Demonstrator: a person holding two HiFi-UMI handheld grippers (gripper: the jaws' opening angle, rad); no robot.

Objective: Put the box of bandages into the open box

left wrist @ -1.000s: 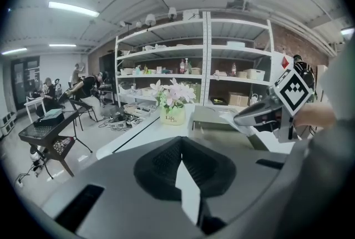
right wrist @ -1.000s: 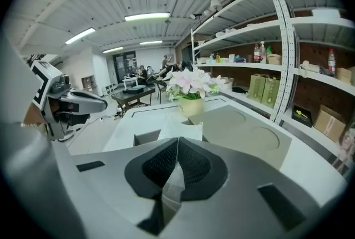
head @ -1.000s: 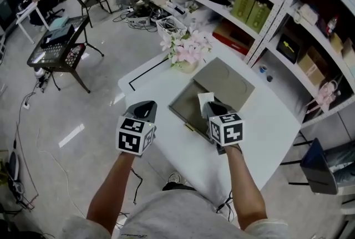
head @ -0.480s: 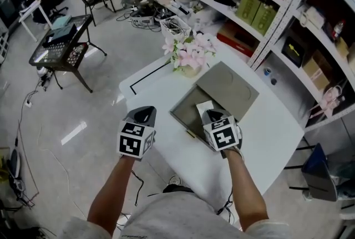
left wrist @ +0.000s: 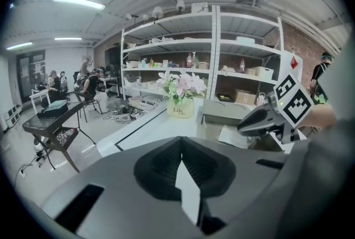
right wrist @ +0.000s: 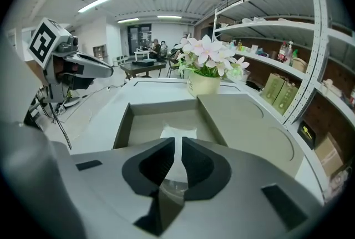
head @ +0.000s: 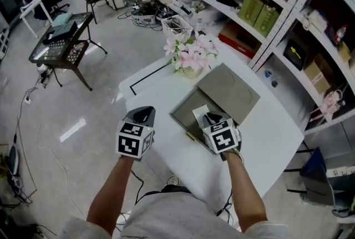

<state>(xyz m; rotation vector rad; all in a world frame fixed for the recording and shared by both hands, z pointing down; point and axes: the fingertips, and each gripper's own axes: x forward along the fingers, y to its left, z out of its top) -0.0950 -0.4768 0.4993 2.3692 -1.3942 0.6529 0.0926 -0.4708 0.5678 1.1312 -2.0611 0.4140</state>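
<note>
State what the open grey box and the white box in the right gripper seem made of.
The open box: probably rigid cardboard, matte grey, flat walls, sharp corners. The box of bandages: likely thin white card, smooth; little of it shows.

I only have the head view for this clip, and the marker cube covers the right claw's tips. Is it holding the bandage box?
Observer: Yes. In the right gripper view the right claw is shut on the white bandage box, whose far end points into the open box.
Reviewer: And the left claw?
Observer: The left gripper view shows the left claw shut, with nothing between its jaws.
</note>
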